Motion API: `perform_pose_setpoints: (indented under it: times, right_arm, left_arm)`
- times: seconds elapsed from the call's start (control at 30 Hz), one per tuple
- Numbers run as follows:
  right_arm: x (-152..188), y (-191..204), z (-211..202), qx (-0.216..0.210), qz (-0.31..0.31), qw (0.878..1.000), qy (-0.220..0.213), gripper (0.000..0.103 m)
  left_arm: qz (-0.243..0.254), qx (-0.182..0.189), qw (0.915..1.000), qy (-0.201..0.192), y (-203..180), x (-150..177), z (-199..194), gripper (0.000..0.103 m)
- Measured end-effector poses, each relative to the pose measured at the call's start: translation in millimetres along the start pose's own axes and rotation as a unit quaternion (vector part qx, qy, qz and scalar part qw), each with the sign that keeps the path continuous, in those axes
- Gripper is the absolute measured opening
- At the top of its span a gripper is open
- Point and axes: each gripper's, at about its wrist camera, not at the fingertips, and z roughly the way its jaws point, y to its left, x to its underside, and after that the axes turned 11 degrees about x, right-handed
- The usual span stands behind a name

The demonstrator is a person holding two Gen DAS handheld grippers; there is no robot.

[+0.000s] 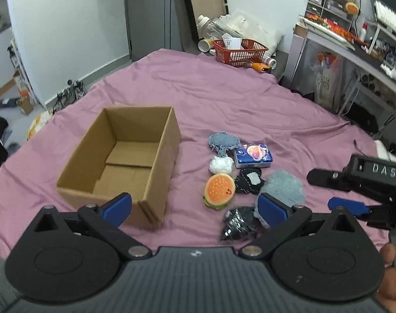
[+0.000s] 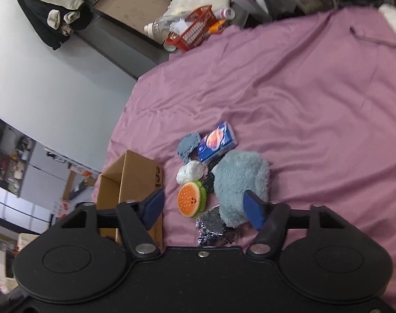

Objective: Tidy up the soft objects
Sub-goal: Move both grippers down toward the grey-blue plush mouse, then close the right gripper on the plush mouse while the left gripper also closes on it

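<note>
Pink bedsheet (image 1: 224, 99) is spread under everything, with a cardboard box (image 1: 125, 161) sat open-topped just beyond the left gripper (image 1: 195, 208)'s left finger, nothing seen inside it. Both blue pads on that gripper are spread wide and nothing is held between them. Past its right finger the soft stuff is piled together: a burger plush (image 1: 219, 191), a white balled-up thing (image 1: 220, 164), a blue tissue pack (image 1: 253, 155), a knitted grey-blue piece (image 1: 222, 142), a black item with a pale patch (image 1: 249, 182), a fluffy grey-blue plush (image 1: 284, 190) and a dark sparkly pouch (image 1: 237, 224) closest in. The right gripper (image 2: 204, 210) is also held wide open and empty; from its camera the burger plush (image 2: 192, 200) is framed between the fingers, the fluffy plush (image 2: 239, 182) is partly covered by the right pad, and the box (image 2: 130, 182) sits behind the left pad. A red basket (image 1: 239, 50) is parked way off at the far edge of the bed.
</note>
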Motion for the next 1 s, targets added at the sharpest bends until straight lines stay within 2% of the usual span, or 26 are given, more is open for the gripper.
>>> perform_pose_setpoints:
  times: [0.1, 0.17, 0.47, 0.6, 0.73, 1.0]
  right_arm:
    - [-1.3, -1.9, 14.8, -0.032, 0.006, 0.999, 0.020, 0.041]
    - [-4.7, -0.4, 22.1, -0.037, 0.008, 0.999, 0.026, 0.036]
    - [-11.7, -3.1, 50.5, -0.012, 0.015, 0.999, 0.039, 0.036]
    - [-14.2, -4.8, 62.1, -0.014, 0.020, 0.998, 0.050, 0.036]
    - [-16.1, -8.0, 75.5, -0.013, 0.031, 0.997, 0.068, 0.034]
    - [-20.9, -18.9, 78.1, -0.002, 0.042, 0.997, 0.065, 0.033]
  left_arm:
    - [-0.006, 0.019, 0.9998, 0.007, 2.4, -2.7, 16.9, 0.102]
    - [-0.017, 0.029, 0.9994, 0.011, 5.2, -4.2, 27.6, 0.102]
    - [-0.025, 0.046, 0.9978, 0.042, 7.5, -4.9, 77.6, 0.100]
    - [-0.011, 0.059, 0.9970, 0.049, 4.9, -2.5, 96.7, 0.099]
    - [-0.014, 0.069, 0.9953, 0.067, 2.2, -0.9, 113.3, 0.090]
    - [-0.022, 0.073, 0.9940, 0.079, -8.9, 4.3, 129.0, 0.086]
